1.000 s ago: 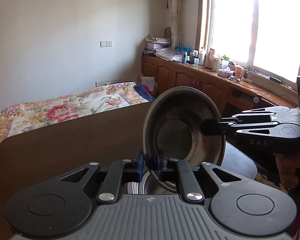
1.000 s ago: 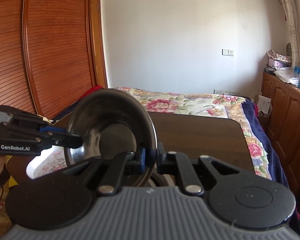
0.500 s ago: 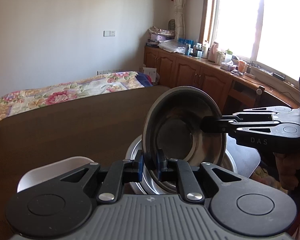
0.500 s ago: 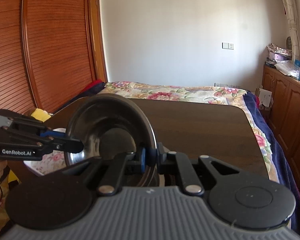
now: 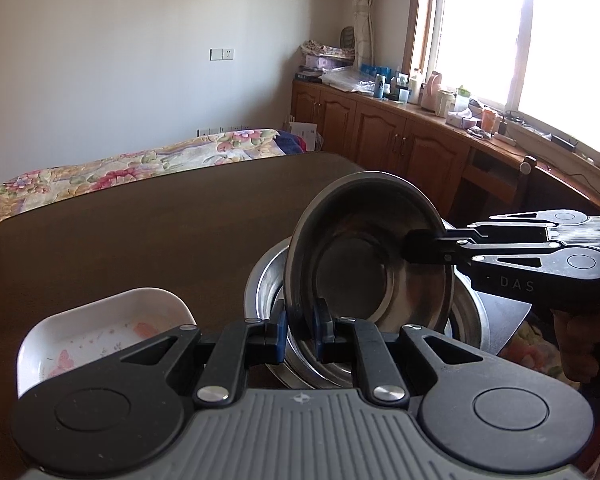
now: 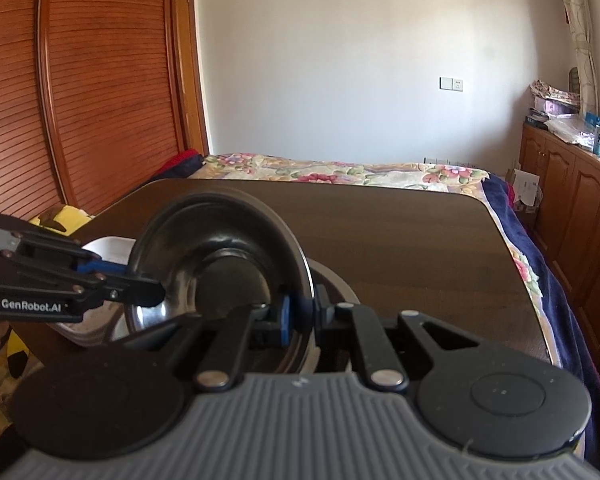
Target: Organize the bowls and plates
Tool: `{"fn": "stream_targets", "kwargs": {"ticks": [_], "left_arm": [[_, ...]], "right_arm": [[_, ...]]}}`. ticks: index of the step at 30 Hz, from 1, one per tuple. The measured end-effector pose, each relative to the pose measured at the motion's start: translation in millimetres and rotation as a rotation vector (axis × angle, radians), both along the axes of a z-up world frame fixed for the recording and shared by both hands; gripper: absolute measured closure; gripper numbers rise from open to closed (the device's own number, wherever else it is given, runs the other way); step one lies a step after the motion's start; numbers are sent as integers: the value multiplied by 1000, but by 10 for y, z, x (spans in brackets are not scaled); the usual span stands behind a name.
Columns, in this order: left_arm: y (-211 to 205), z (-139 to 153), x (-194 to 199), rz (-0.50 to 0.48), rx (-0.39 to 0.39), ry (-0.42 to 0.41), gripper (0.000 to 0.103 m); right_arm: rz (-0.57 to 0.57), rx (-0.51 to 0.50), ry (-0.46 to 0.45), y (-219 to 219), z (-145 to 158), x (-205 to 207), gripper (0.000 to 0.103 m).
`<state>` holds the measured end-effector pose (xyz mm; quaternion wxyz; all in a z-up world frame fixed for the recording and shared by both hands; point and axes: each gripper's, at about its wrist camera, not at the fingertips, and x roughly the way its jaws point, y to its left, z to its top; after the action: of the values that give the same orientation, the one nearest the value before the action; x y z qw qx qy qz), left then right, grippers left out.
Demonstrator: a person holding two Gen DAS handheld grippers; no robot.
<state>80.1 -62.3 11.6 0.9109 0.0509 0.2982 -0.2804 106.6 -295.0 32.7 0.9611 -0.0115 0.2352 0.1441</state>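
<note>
I am holding a small steel bowl [image 5: 370, 256] tilted above a larger steel bowl [image 5: 266, 280] on the dark table [image 5: 140, 232], my left gripper [image 5: 300, 330] pinching its rim at six o'clock and my right gripper [image 5: 410, 246] pinching at three, likely steadying it for nesting; a white dish [image 5: 100, 328] is sitting at nine o'clock.

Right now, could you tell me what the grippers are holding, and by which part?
Both hold one steel bowl by its rim: left gripper at the near edge, right gripper at the opposite edge.

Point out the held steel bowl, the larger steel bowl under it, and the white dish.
held steel bowl [image 5: 352, 272]: left wrist view, inner base.
larger steel bowl [image 5: 266, 280]: left wrist view, left inner wall.
white dish [image 5: 100, 332]: left wrist view, patterned floor.
</note>
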Motion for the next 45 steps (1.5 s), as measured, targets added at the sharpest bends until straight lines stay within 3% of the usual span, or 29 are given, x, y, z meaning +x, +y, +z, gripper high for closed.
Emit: {"fn": "stream_targets", "kwargs": {"ticks": [22, 45], "left_arm": [[-129, -94, 34, 24, 18, 8, 88], [-122, -127, -42, 47, 8, -12, 88]], "right_arm": [[-2, -26, 13, 40, -139, 50, 84], [-30, -87, -61, 134, -79, -44, 79]]}}
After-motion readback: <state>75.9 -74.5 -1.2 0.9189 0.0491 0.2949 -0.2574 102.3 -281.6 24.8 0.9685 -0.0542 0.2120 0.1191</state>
